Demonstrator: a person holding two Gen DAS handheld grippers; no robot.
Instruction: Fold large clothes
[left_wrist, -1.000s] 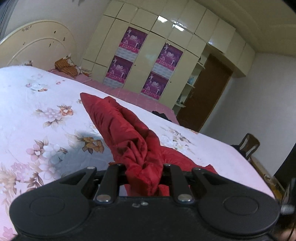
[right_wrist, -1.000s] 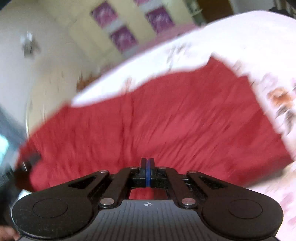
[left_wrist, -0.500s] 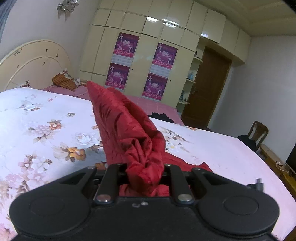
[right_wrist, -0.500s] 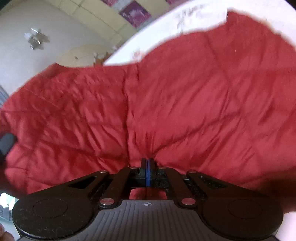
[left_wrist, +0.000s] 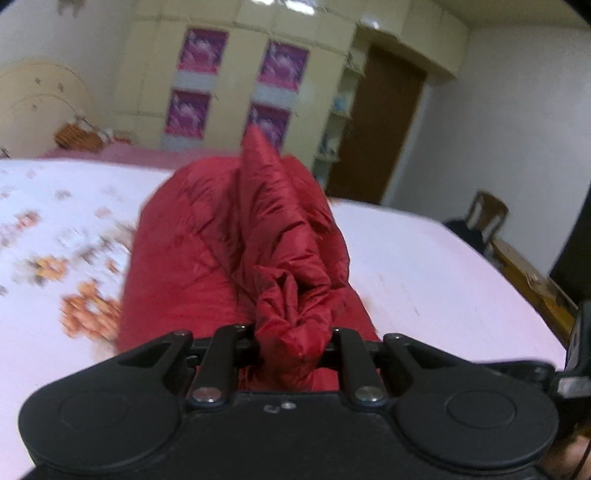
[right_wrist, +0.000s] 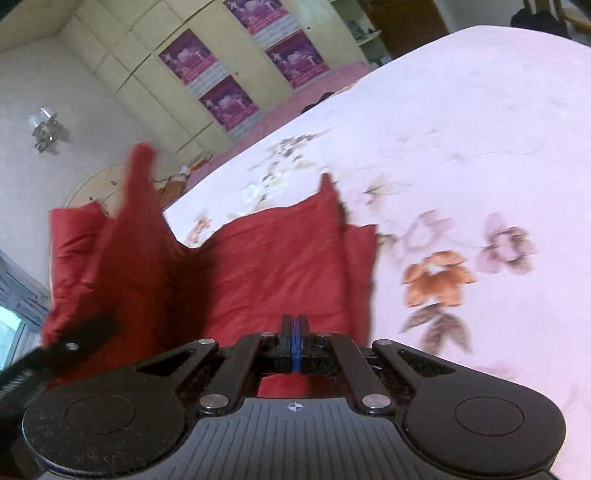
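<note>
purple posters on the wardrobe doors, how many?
4, in a two-by-two grid on the wardrobe: upper left, lower left, upper right, lower right. The red garment overlaps the lower right one; none seem hidden.

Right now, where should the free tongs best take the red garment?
The right tongs, closed and apparently empty, could pinch the red garment at its raised corner, coming from the bare floral bedspread side: it sticks up, free.

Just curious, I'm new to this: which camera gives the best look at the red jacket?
The right wrist view: the red jacket lies spread across the floral bed, edges visible. The left wrist view shows only a bunched fold clamped in the left tongs.
</note>
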